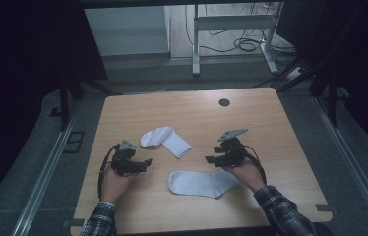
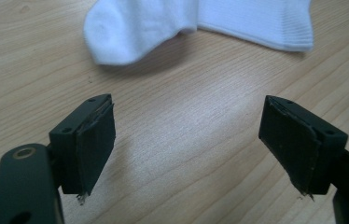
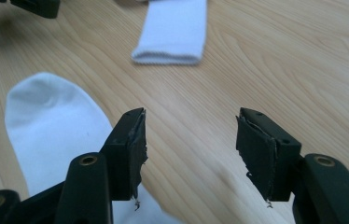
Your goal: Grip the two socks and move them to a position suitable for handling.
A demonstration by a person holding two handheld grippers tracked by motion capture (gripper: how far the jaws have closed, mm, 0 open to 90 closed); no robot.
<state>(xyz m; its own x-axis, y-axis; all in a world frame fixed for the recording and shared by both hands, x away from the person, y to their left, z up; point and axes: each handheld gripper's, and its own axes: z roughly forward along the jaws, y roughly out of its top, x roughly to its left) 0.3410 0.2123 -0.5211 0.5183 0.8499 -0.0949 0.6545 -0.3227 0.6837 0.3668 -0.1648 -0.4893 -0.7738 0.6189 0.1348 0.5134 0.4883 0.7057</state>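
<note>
Gaping wide, L hand-held gripper (image 2: 189,144) + R hand-held gripper (image 3: 191,154), both empty.

**Black claws, plaid sleeves**

Both sleeves (image 1: 280,209) are dark plaid. Each claw is black: the left claw (image 1: 132,161) and right claw (image 1: 226,150) carry a grey three-cornered plate and a black cable. Pads (image 2: 95,147) are frayed, with brass-ringed screw holes.

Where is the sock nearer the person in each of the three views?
High view: near sock lies low at centre, by the right gripper.
Left gripper view: I do not find it; the sock at the top is the far sock.
Right gripper view: lower left, passing under the left jaw.
Shared landmark: the far sock.
</note>
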